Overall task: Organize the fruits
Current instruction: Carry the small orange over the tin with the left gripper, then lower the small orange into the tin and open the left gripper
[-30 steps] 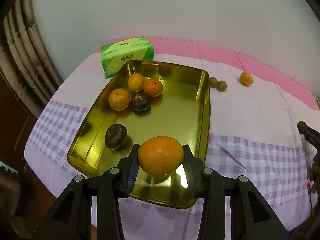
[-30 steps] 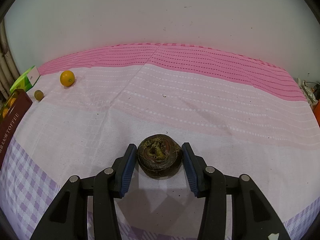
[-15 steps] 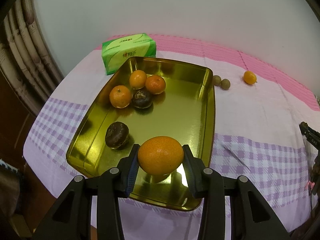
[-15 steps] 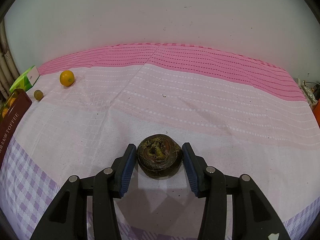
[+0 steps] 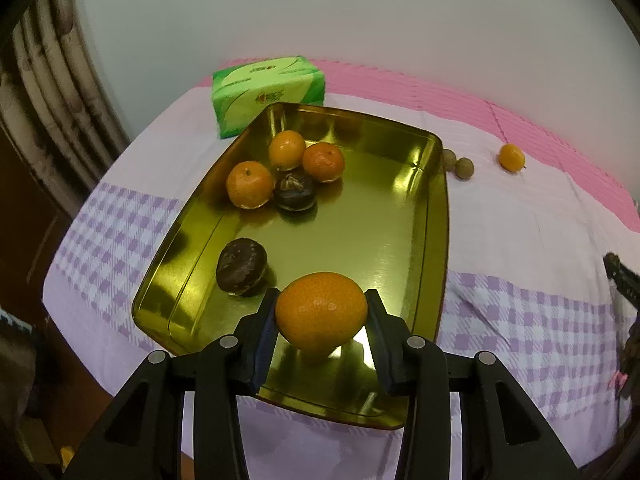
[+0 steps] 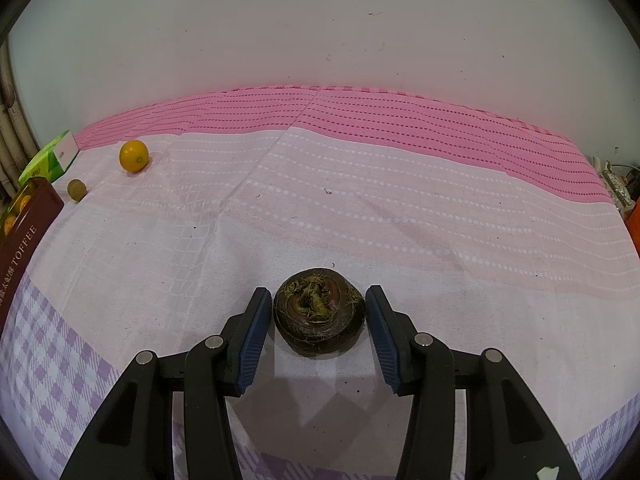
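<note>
An orange (image 5: 322, 312) is clamped between the pads of the left gripper (image 5: 322, 322) and held above the near end of the gold tray (image 5: 434, 240). Three smaller oranges (image 5: 286, 150) and a dark chestnut (image 5: 295, 192) are clustered toward the tray's far left corner; a second chestnut (image 5: 241, 266) lies by its left wall. A green tissue pack (image 5: 266, 94) is seen beyond the tray's far edge. Two small brown fruits (image 5: 464, 168) and a kumquat (image 5: 511, 157) lie on the cloth (image 5: 520, 240) past the tray's far right corner.

The right gripper (image 6: 318, 320) is set around a third chestnut (image 6: 319, 312) on the cloth, its jaws slightly parted, with slim gaps visible at both pads.
</note>
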